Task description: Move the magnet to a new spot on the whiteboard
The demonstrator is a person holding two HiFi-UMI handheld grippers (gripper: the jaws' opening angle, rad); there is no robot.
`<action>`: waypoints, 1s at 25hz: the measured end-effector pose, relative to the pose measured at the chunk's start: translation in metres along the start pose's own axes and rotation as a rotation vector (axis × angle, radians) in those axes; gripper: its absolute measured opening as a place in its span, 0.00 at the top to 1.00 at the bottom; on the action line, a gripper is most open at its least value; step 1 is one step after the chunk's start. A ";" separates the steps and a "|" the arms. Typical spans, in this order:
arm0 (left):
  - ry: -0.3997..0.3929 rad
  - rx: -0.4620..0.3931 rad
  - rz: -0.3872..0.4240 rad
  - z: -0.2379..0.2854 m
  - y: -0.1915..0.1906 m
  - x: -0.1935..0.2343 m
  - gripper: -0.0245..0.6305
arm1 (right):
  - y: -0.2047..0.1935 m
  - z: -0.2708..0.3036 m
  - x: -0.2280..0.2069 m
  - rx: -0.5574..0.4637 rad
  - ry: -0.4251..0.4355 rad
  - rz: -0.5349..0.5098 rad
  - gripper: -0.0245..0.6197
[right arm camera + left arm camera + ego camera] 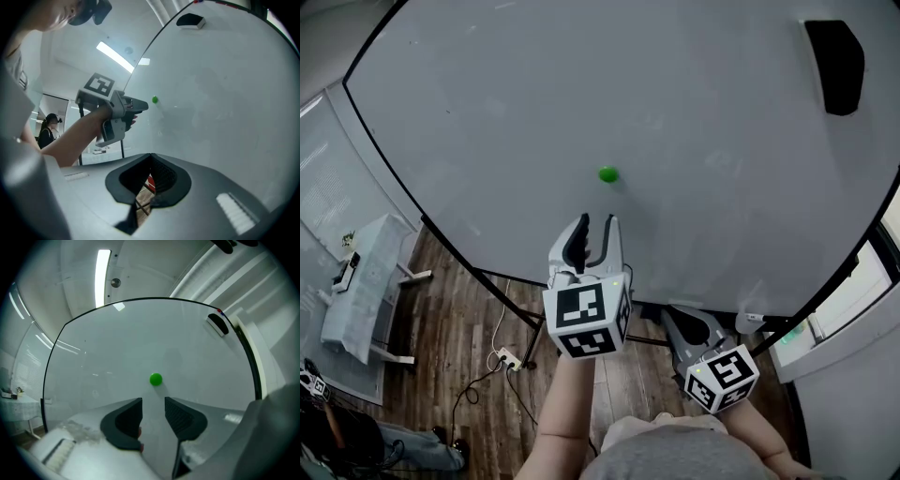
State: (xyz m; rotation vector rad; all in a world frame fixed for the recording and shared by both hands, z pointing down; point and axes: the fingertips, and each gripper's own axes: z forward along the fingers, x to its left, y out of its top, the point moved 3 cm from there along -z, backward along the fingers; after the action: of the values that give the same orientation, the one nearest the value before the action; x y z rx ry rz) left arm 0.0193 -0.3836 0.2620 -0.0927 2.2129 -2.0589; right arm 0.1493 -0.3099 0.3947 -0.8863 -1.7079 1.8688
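Observation:
A small round green magnet (607,173) sticks near the middle of the large whiteboard (675,112). My left gripper (595,225) points at the board just below the magnet, a short gap away, with its jaws open and nothing between them. In the left gripper view the magnet (155,378) sits just above the gap between the dark pads (126,420). My right gripper (675,319) hangs lower, by the board's bottom edge, jaws shut and empty. The right gripper view shows its closed jaws (151,157), the left gripper (140,105) and the magnet (154,99).
A black eraser (834,66) sits at the board's upper right. Below the board are stand legs, a wooden floor with a power strip (508,358) and a white table (366,281) at the left. Another person (47,126) stands in the background.

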 end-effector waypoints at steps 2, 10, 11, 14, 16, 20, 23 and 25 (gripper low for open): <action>0.011 0.008 0.000 -0.013 -0.009 0.004 0.73 | -0.002 0.000 0.005 -0.002 0.008 0.001 0.96; 0.048 0.059 -0.045 -0.082 -0.050 0.027 0.86 | -0.006 0.002 0.044 0.014 0.050 -0.013 0.96; 0.056 0.063 -0.054 -0.093 -0.054 0.031 0.89 | -0.007 0.002 0.052 0.017 0.058 -0.016 0.96; 0.079 0.077 -0.076 -0.129 -0.066 0.042 0.94 | -0.011 0.000 0.076 0.023 0.074 -0.021 0.96; 0.086 0.095 -0.083 -0.153 -0.074 0.047 0.96 | -0.014 -0.004 0.094 0.029 0.080 -0.019 0.96; 0.097 0.136 -0.107 -0.200 -0.089 0.059 0.96 | -0.022 -0.014 0.130 0.043 0.093 -0.012 0.96; 0.105 0.157 -0.122 -0.236 -0.095 0.069 0.96 | -0.027 -0.022 0.158 0.056 0.106 -0.011 0.96; 0.105 0.162 -0.123 -0.258 -0.099 0.074 0.96 | -0.031 -0.028 0.175 0.059 0.113 -0.009 0.96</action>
State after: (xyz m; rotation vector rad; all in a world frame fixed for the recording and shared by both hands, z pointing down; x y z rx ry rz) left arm -0.0901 -0.1449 0.3748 -0.1106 2.1372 -2.3525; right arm 0.0455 -0.1625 0.3975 -0.9398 -1.5788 1.8179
